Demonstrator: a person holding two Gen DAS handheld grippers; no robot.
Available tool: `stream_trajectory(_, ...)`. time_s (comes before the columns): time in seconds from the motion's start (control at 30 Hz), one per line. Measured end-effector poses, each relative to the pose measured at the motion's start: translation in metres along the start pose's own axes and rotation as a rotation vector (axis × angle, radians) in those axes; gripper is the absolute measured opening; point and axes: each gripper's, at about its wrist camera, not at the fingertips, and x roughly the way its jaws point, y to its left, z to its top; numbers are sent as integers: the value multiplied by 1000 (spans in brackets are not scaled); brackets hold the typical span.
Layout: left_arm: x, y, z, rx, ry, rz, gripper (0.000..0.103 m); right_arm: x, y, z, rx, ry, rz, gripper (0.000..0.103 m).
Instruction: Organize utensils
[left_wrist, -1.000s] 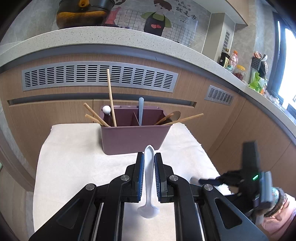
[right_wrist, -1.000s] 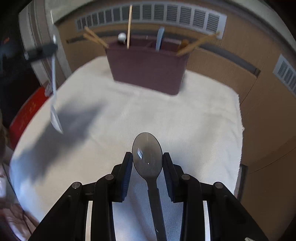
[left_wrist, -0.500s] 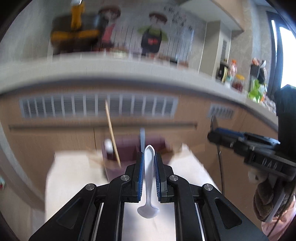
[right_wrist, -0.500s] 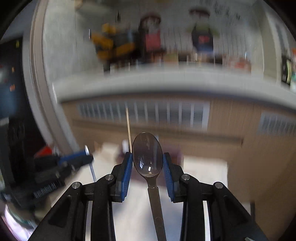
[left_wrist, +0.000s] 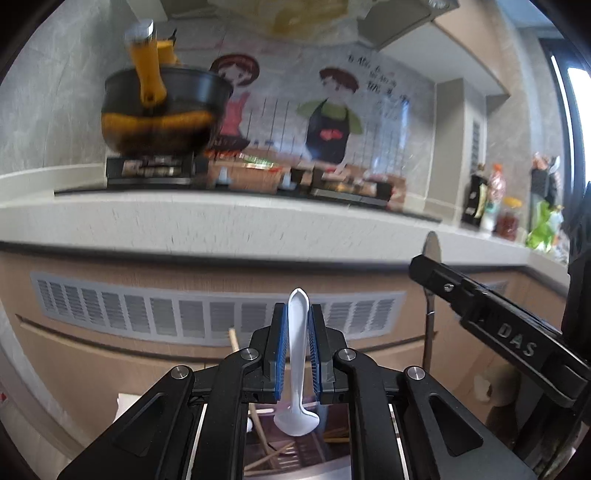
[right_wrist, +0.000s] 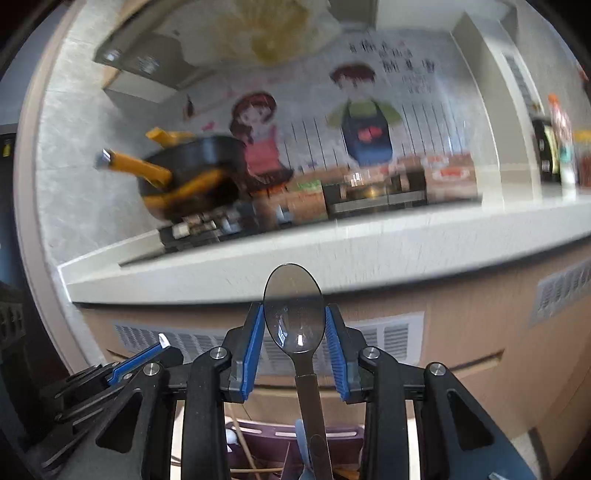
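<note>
My left gripper (left_wrist: 297, 317) is shut on a white plastic spoon (left_wrist: 297, 354), handle tip forward and bowl hanging back toward the camera. My right gripper (right_wrist: 295, 317) is shut on the bowl of a metal spoon (right_wrist: 294, 314), whose handle runs down under the jaws. The maroon utensil caddy (right_wrist: 288, 439) shows low between the right fingers, with chopsticks and a pale blue utensil standing in it. It also peeks under the left gripper as the caddy (left_wrist: 295, 454). The right gripper with the metal spoon (left_wrist: 430, 251) appears at the right of the left wrist view.
A pale stone counter edge (left_wrist: 221, 221) runs across ahead, over a wood front with a vent grille (left_wrist: 184, 314). A black and orange pot (left_wrist: 162, 110) sits on a stove. Bottles (left_wrist: 495, 199) stand at the counter's right end. White cloth (left_wrist: 127, 400) lies below.
Both grippers have risen and tilted up, each still holding its spoon. The caddy and cloth have dropped to the bottom of both views; the counter top and wall now fill them.
</note>
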Motion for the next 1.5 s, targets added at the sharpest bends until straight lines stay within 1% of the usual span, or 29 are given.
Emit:
stream_trajectory(0.1,23,4,-18,-1,41,7,12,26,-11,-22,29,61,-33,31)
stream_trajectory(0.2,42,11,-35,-11,75,16,12,43,-21,-39,56,88,-47,31)
stream_trajectory(0.3,55,16,-47,-22,104,21,12,56,-26,-51,55,101,-57,31)
stream_trajectory(0.47,67,18,-66,-17,138,19,12,70,-28,-74,48,140,-53,31)
stream_trajectory(0.6,71,18,-81,-18,174,15,15,74,-28,-90,30,205,-44,32)
stream_trajectory(0.63,71,18,-83,-23,177,16,23,74,-27,-91,26,227,-31,39)
stream_trajectory(0.67,68,21,-86,-32,181,11,29,73,-27,-94,19,258,-17,51)
stream_trajectory(0.7,64,24,-87,-47,183,7,40,69,-27,-97,19,269,-25,54)
stream_trajectory(0.73,60,26,-86,-61,178,13,48,64,-29,-98,20,267,-37,60)
stream_trajectory(0.77,54,28,-85,-70,173,16,52,56,-30,-99,17,261,-44,66)
stream_trajectory(0.8,46,29,-83,-79,166,17,57,47,-30,-100,11,254,-52,67)
stream_trajectory(0.87,24,31,-81,-91,150,22,62,26,-31,-101,-2,240,-63,75)
stream_trajectory(0.93,3,29,-79,-92,138,38,74,2,-31,-101,-19,226,-72,81)
stream_trajectory(0.97,-5,27,-79,-91,134,45,76,-12,-31,-102,-33,215,-82,84)
stream_trajectory(1.07,-41,19,-85,-68,129,89,86,-53,-32,-104,-53,202,-108,91)
stream_trajectory(1.13,-63,14,-92,-59,135,120,93,-74,-33,-106,-55,207,-110,91)
stream_trajectory(1.2,-83,11,-102,-54,143,142,97,-100,-35,-114,-52,218,-110,92)
stream_trajectory(1.23,-96,8,-110,-50,146,157,101,-109,-35,-117,-54,225,-110,93)
stream_trajectory(1.27,-105,6,-116,-48,147,171,103,-119,-35,-120,-57,236,-110,95)
stream_trajectory(1.4,-144,-8,-152,-1,156,251,103,-151,-32,-145,-90,284,-136,95)
stream_trajectory(1.5,-165,-18,-171,13,141,286,103,-172,-33,-164,-98,303,-149,95)
